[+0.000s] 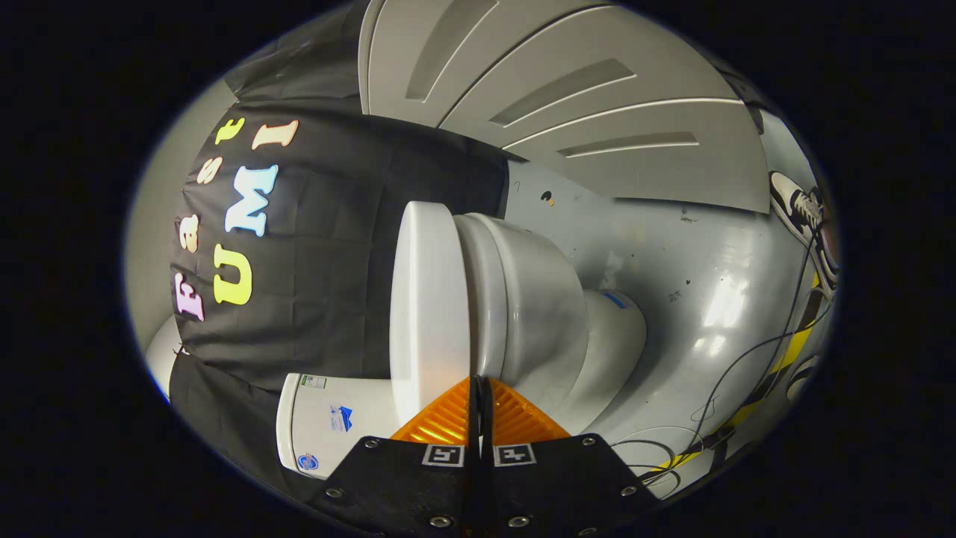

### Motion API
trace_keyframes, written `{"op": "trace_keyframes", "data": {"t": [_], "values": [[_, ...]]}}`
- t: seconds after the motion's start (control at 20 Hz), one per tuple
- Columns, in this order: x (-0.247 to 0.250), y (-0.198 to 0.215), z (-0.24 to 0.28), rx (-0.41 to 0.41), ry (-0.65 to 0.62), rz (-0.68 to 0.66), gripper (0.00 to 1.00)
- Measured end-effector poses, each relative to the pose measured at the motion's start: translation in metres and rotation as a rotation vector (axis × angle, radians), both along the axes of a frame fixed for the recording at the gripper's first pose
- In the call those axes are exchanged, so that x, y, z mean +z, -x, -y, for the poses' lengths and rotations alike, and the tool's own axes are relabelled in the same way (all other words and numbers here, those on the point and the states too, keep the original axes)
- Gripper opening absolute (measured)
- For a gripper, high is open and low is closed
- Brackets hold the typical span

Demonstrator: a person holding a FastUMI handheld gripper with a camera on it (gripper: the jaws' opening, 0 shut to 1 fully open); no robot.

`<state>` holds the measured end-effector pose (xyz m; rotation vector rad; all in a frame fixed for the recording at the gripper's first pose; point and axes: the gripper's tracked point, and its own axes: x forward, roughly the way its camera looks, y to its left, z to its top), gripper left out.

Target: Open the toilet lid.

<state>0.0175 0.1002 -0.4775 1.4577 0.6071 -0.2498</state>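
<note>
- Toilet (523, 299) seen with the view rolled on its side; the bowl interior is covered, so contents cannot be told.
- Toilet lid (426, 299) white, smooth, rounded at the rim, lying flat down on the seat (482, 291); lid not yet raised.
- Lid's edge sits just ahead of the jaws, right at their tips; the bowl and pedestal spread beyond and to one side.
- Gripper (480, 388): the orange ribbed fingers (441, 426) are drawn together with only a thin dark slit between them, holding nothing. Tips point at the line where lid meets seat; touching or just short of it, cannot tell.
- Cistern (336, 422) white, beside the jaws next to the lid's hinge end, with small blue and green stickers; print too small to read.
- Small blue label (614, 300) on the pedestal, unreadable.
- Grey glossy floor (709, 299) beyond the toilet, with thin dark cables (747, 373) and yellow-black tape (784, 359).
</note>
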Motion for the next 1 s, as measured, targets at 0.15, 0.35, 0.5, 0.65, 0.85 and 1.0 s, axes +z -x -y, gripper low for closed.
{"op": "trace_keyframes", "data": {"t": [0.15, 0.35, 0.5, 0.65, 0.85, 1.0], "values": [[0.002, 0.001, 0.0, 0.045, 0.075, -0.059, 0.0], [0.017, 0.0, 0.001, 0.096, 0.169, -0.077, 0.0], [0.029, -0.001, 0.001, 0.107, 0.226, -0.098, 0.0], [0.054, -0.005, 0.001, 0.097, 0.289, -0.101, 0.0], [0.085, -0.011, -0.004, 0.128, 0.422, -0.097, 0.0], [0.109, -0.015, -0.009, 0.11, 0.462, -0.087, 0.0]]}}
